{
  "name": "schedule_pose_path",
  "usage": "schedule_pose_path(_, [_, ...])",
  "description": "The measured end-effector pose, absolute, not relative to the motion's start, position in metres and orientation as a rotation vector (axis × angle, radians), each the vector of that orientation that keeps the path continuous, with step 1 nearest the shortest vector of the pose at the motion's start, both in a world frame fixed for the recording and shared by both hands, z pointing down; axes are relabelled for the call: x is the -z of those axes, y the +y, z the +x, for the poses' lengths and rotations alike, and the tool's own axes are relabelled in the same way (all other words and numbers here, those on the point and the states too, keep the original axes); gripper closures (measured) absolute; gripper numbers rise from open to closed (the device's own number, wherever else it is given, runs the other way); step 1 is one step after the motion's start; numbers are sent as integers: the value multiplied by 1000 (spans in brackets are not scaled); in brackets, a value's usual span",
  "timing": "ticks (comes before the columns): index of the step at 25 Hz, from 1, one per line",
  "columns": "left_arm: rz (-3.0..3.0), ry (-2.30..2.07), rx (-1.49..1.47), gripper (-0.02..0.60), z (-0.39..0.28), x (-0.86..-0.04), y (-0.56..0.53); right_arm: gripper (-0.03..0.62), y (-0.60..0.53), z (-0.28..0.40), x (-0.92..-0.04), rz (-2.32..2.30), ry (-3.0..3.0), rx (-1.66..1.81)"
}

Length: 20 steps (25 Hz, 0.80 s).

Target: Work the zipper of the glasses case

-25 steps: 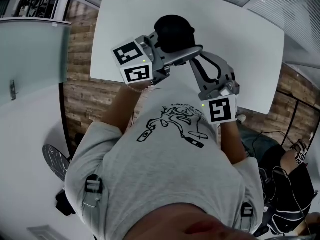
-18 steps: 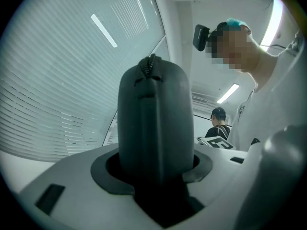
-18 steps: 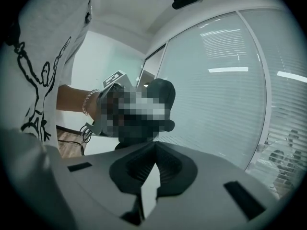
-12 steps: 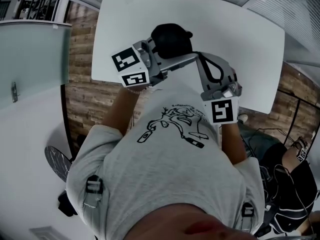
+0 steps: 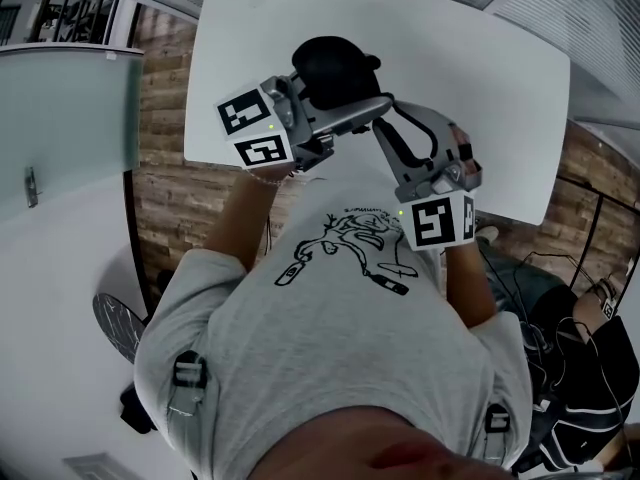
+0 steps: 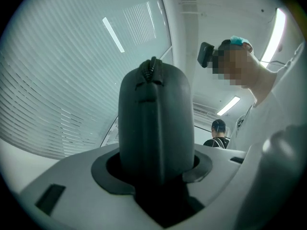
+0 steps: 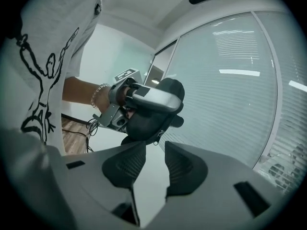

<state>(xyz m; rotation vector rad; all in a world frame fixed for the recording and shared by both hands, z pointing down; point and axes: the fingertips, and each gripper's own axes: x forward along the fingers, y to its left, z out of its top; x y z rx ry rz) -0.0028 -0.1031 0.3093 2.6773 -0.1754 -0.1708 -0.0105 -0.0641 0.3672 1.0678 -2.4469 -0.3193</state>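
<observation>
Left gripper (image 6: pixel 156 163): clenched on the case (image 6: pixel 156 123), pads pressing both flanks. The case is off the table (image 5: pixel 480 78), held in the air in front of my chest.

Long axis runs straight out along the left jaws toward 12 o'clock. The zipper (image 6: pixel 152 71) rides over the far end.

Right gripper (image 7: pixel 151 163): jaws opening, nothing between them.

From the right gripper, the case sits at 12 o'clock, just past the tips. The pull (image 7: pixel 156 141) dangles from its near end, a shade toward 11, apart from both pads.

Judgement: the right gripper is the free one and nearest the pull. It needs a short push toward 12 to put the pull between the pads before they close.
</observation>
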Motion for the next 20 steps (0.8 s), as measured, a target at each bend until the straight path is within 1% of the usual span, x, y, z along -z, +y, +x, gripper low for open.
schedule_pose_path(2, [2687,-168,132,350,1,-313,-102,485,-66,-7,-369,1083,-2432,329])
schedule_pose_path(3, [2684,-159,121,350,3,-314,-101,513,-67,-5,-371,1091,-2428,324])
schedule_pose_path(7, [2654,-142,124,350,8,-318,-101,493,-70,-2,-379,1066,-2397,341])
schedule_pose_path(10, [2635,-157,132,350,12,-320,-105,496,-72,0,-383,1065,-2334,422])
schedule_pose_path(13, [2621,-186,116,350,13,-323,-108,519,-73,0,-383,1089,-2269,502])
schedule_pose_path(14, [2618,-192,106,348,13,-324,-108,541,-73,1,-382,1100,-2259,513])
schedule_pose_path(15, [2617,-195,98,350,12,-325,-108,548,-73,1,-380,1110,-2254,516])
schedule_pose_path(20, [2599,-196,86,350,6,-330,-104,554,-74,-1,-378,1144,-2237,517])
